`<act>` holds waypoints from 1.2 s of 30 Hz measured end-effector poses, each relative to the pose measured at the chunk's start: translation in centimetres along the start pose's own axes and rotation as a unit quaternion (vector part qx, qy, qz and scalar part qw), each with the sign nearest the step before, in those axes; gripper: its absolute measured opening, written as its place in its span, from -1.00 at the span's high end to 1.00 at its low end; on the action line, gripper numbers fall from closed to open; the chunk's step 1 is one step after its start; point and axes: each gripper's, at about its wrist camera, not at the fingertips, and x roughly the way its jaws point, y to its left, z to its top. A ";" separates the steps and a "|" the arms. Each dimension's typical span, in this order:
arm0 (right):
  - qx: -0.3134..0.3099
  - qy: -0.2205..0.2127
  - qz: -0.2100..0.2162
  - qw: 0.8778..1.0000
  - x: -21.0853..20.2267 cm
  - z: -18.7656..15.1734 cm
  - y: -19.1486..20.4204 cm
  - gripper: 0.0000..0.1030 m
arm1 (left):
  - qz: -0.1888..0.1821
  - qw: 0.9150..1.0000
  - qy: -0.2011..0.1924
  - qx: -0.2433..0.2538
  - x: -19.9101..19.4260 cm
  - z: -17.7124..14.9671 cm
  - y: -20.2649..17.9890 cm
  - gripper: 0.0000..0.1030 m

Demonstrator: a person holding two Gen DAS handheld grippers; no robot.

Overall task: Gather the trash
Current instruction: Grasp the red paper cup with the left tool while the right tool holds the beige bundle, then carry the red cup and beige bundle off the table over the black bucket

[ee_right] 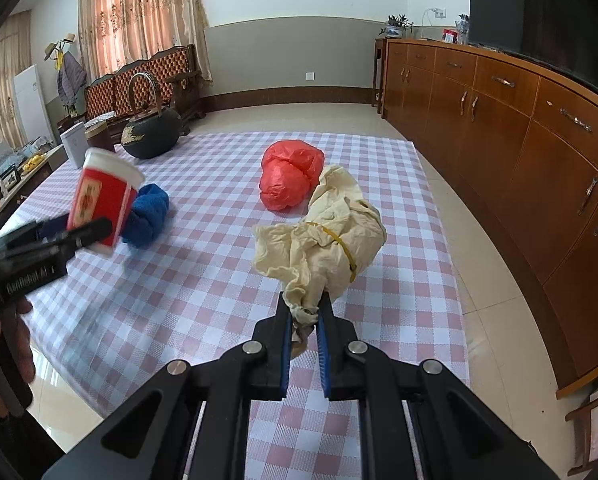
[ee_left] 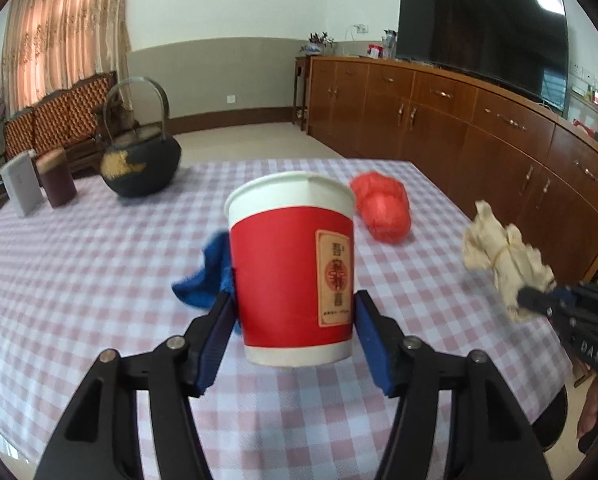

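The left tongs [ee_left: 295,312] grip the red paper cup [ee_left: 293,268] low on its wall, blue pads on either side, the cup upright and lifted clear of the checked counter [ee_left: 79,280] at the centre of the left wrist view. The right tongs [ee_right: 303,316] are clenched on one end of the crumpled cream bundle [ee_right: 323,236], bound with a yellow rubber band, which hangs above the cloth in the middle of the right wrist view. Just behind the cup lies a blue cloth [ee_left: 207,272], and further up, right of centre, a red plastic bag [ee_left: 383,212] sits on the counter; a black kettle [ee_left: 139,164] stands at upper left. No bin shows in either view, so where the trash goes cannot be told. To carry both well, the person should probably hold the cup level with only enough squeeze not to crush it, and keep the bundle's loose end from brushing the red bag.
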 end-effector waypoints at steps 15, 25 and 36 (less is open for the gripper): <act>-0.006 0.012 0.011 1.000 1.3 -0.3 1.2 0.77 | 0.029 0.998 0.040 -0.024 1.5 -2.8 5.3 -0.23; -0.011 0.015 0.016 1.000 1.4 -0.3 2.1 0.77 | 0.038 0.997 0.041 -0.057 0.8 -4.4 7.8 -0.10; -0.010 0.004 0.014 1.000 -0.6 -0.8 2.5 0.77 | 0.015 0.999 0.024 -0.036 -1.6 -3.6 5.1 -0.06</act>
